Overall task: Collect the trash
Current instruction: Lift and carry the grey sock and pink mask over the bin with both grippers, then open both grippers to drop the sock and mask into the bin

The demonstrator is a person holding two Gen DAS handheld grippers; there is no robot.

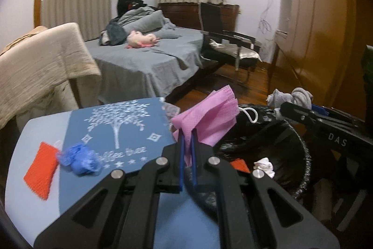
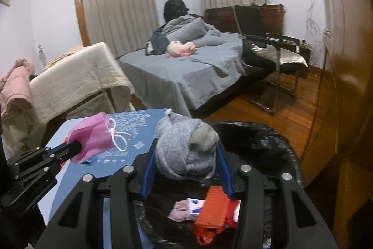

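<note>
My left gripper [image 1: 187,135] is shut on a pink face mask [image 1: 209,116], held just over the near-left rim of the black-lined trash bin [image 1: 300,148]. In the right wrist view the same mask [image 2: 93,137] hangs from the left gripper [image 2: 75,151] above the blue table [image 2: 139,132]. My right gripper [image 2: 186,147] is shut on a rolled grey sock bundle [image 2: 184,151] over the bin [image 2: 268,139]. Orange, pink and white scraps [image 2: 209,209] lie inside the bin. A crumpled blue glove [image 1: 79,159] and an orange-red cloth [image 1: 40,170] rest on the table [image 1: 121,118].
Beyond the table stand a bed [image 1: 144,60] with grey sheets, a black chair [image 1: 228,43] on the wooden floor, and a towel-draped chair back [image 1: 42,67] at the left. A wooden wardrobe [image 1: 321,27] runs along the right side.
</note>
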